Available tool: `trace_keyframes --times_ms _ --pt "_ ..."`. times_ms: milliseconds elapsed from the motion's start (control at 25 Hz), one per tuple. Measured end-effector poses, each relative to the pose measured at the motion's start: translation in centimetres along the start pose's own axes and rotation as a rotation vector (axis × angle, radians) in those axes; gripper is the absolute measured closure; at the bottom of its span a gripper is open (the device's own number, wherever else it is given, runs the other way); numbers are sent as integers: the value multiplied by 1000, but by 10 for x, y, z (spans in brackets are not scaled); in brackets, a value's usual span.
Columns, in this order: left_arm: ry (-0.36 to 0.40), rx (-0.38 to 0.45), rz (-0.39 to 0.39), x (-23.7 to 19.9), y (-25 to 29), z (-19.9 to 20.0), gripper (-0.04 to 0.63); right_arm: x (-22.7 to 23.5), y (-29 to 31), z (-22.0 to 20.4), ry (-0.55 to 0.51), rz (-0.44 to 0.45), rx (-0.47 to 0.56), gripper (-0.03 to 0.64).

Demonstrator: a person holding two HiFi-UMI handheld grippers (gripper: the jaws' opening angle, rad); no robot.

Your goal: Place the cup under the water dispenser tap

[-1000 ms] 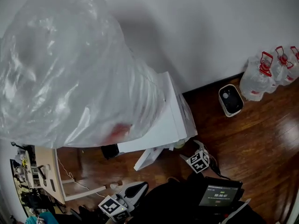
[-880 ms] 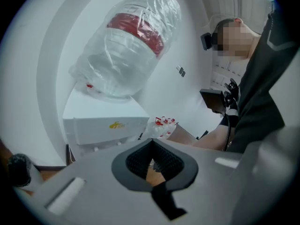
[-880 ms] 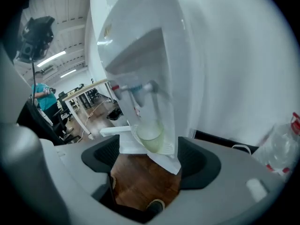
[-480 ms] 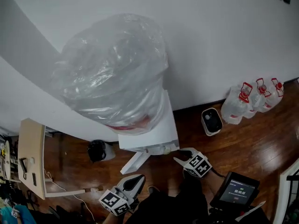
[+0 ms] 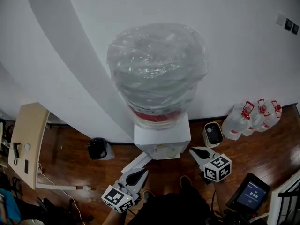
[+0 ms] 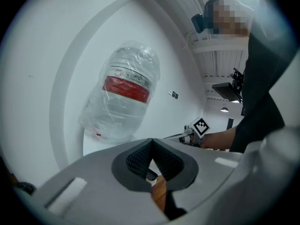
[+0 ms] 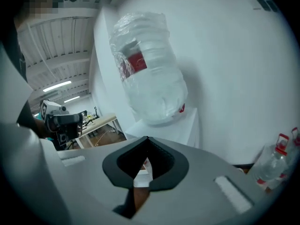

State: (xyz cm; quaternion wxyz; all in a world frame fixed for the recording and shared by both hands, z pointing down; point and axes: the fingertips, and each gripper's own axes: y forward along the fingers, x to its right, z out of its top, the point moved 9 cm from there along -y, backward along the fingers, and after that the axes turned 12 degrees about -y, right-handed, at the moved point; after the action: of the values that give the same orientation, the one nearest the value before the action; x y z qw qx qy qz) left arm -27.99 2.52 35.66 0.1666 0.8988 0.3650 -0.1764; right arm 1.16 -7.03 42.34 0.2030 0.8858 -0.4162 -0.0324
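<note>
Both grippers are held out level towards the white box-shaped water dispenser (image 5: 161, 137) that carries a big clear plastic-wrapped bottle with a red band (image 5: 157, 74). The left gripper (image 5: 142, 173) points at the dispenser's front from the lower left, its jaws pressed together on nothing. The right gripper (image 5: 194, 151) sits just beside the dispenser's front right corner; its jaws have just been closing and now meet, empty. What looks like a small pale cup (image 5: 170, 152) stands at the dispenser's front, between the two grippers.
</note>
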Motion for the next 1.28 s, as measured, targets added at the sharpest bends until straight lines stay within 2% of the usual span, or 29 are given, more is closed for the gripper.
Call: trace_keyframes --times_ms 80,240,480,880,1280 --pt "-9 14 -6 -4 -6 4 595 -7 -2 14 -39 -17 12 617" --pt "-80 79 7 -13 -19 20 595 -22 -10 41 -117 -19 53 617" --pt "-37 83 -9 -14 -26 28 595 -33 -25 63 -107 -57 86 615" --pt "-33 80 -12 -14 -26 27 595 -41 -35 70 -152 -90 114 617" --pt "-37 70 -2 -13 -32 23 595 -44 -38 67 -134 -85 104 617"
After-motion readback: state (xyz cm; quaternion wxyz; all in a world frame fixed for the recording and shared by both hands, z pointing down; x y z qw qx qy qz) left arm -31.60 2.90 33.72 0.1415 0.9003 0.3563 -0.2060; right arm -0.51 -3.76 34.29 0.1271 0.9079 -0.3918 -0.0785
